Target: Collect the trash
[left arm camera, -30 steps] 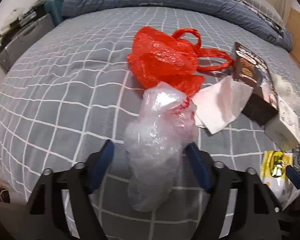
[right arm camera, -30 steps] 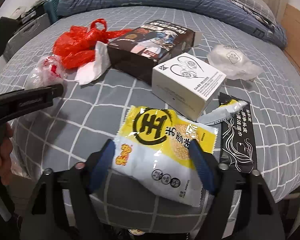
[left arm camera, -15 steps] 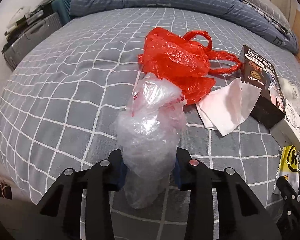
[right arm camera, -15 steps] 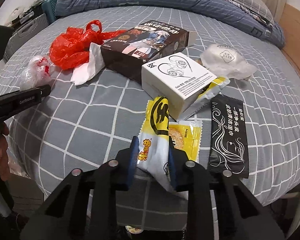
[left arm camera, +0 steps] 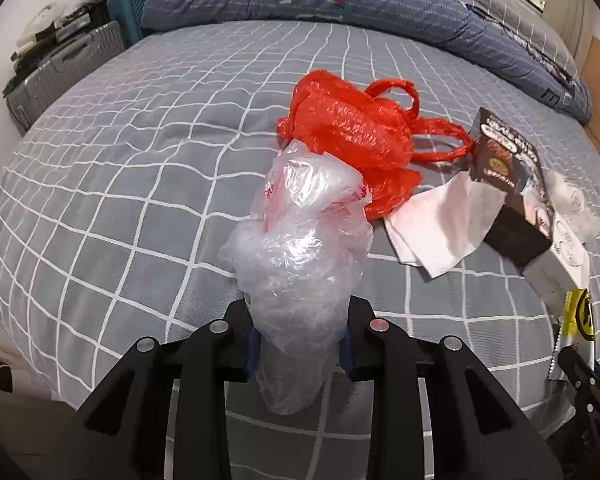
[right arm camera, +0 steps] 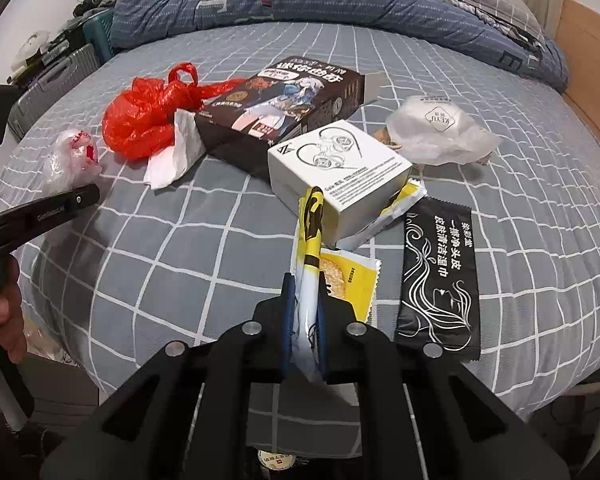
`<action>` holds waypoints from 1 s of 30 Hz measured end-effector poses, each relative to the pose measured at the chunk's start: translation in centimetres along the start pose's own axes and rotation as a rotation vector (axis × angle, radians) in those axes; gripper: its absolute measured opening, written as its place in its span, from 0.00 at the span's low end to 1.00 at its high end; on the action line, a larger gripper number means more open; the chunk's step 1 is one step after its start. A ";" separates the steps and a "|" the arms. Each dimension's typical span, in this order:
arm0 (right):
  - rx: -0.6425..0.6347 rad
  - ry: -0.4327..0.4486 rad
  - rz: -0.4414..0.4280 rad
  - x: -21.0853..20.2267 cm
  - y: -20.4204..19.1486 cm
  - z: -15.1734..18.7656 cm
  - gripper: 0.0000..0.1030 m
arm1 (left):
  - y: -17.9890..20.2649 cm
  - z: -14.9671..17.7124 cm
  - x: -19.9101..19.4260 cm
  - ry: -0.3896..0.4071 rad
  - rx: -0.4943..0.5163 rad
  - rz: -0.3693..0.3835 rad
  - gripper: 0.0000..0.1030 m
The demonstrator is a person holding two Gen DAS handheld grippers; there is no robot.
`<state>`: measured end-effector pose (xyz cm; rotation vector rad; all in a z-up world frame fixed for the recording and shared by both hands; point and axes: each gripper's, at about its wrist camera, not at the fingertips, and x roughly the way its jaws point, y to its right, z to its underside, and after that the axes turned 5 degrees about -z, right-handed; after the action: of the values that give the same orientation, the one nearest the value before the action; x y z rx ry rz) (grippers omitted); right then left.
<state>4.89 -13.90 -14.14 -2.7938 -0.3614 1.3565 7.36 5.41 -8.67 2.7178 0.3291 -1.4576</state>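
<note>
On the grey checked bed point(left arm camera: 140, 184), the left gripper point(left arm camera: 300, 346) now has its 2 blue-padded jaws pressed into the sides of the clear plastic bag point(left arm camera: 300, 248), and they are closing further; 1 second ago they stood wide on either side of it without touching. The bag is bunched taller between them, its top against the red plastic bag point(left arm camera: 352, 132). Right of that lie a white tissue point(left arm camera: 444, 224) and the dark printed box point(left arm camera: 508, 168), both where they were.

The right gripper point(right arm camera: 304, 320) is clamped tight on the yellow-and-white snack packet point(right arm camera: 310, 240), which is folded into a narrow upright ridge; earlier it lay flat between open jaws. The packet's far end touches the white earphone box point(right arm camera: 340, 172). Just right lies the black wipe sachet point(right arm camera: 440, 280), and beyond it the clear mask wrapper point(right arm camera: 440, 132), neither shifted.
</note>
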 end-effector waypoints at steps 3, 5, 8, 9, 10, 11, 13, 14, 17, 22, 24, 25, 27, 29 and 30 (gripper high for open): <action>0.002 0.015 -0.004 -0.4 0.3 -0.2 0.09 | 0.0 -0.1 -0.5 0.009 -0.003 0.010 0.28; 0.009 0.034 -0.010 -0.8 0.5 -0.2 0.09 | 0.1 -0.1 -0.8 0.011 -0.005 0.013 0.28; 0.022 0.053 -0.026 -1.4 1.0 -0.3 0.09 | 0.1 0.0 -1.3 0.022 -0.018 0.023 0.28; 0.026 0.057 -0.029 -1.6 1.2 -0.3 0.09 | 0.1 0.1 -1.5 0.028 -0.020 0.020 0.28; 0.030 0.063 -0.033 -1.7 1.3 -0.3 0.09 | 0.2 0.2 -1.7 0.030 -0.018 0.020 0.28; 0.037 0.066 -0.043 -1.9 1.5 -0.3 0.09 | 0.2 0.2 -1.8 0.031 -0.016 0.022 0.28; 0.047 0.069 -0.057 -2.1 1.8 -0.3 0.09 | 0.3 0.3 -2.1 0.033 -0.012 0.026 0.28; 0.048 0.073 -0.064 -2.2 1.9 -0.3 0.09 | 0.3 0.4 -2.2 0.034 -0.011 0.029 0.28; 0.048 0.082 -0.077 -2.5 2.0 -0.3 0.09 | 0.4 0.8 -2.8 0.034 -0.014 0.042 0.28; 0.051 0.085 -0.086 -2.9 2.3 -0.1 0.09 | 0.7 1.8 -4.0 0.044 -0.002 0.061 0.28; 0.051 0.088 -0.087 -3.2 2.3 0.0 0.09 | 0.8 2.2 -4.3 0.044 0.005 0.068 0.28; 0.051 0.090 -0.088 -3.3 2.3 0.1 0.09 | 0.8 2.5 -4.3 0.042 0.002 0.070 0.28; 0.047 0.095 -0.086 -3.7 2.2 0.3 0.09 | 0.8 2.9 -4.4 0.030 -0.006 0.081 0.28; 0.047 0.098 -0.088 -3.9 2.1 0.4 0.09 | 0.9 3.3 -4.5 0.026 -0.009 0.087 0.28; 0.047 0.101 -0.088 -4.1 2.1 0.5 0.09 | 1.0 3.5 -4.8 0.029 -0.006 0.088 0.28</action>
<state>2.48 -16.84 -11.56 -2.7591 -0.4376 1.1859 2.09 3.15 -6.73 2.7135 0.2121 -1.3947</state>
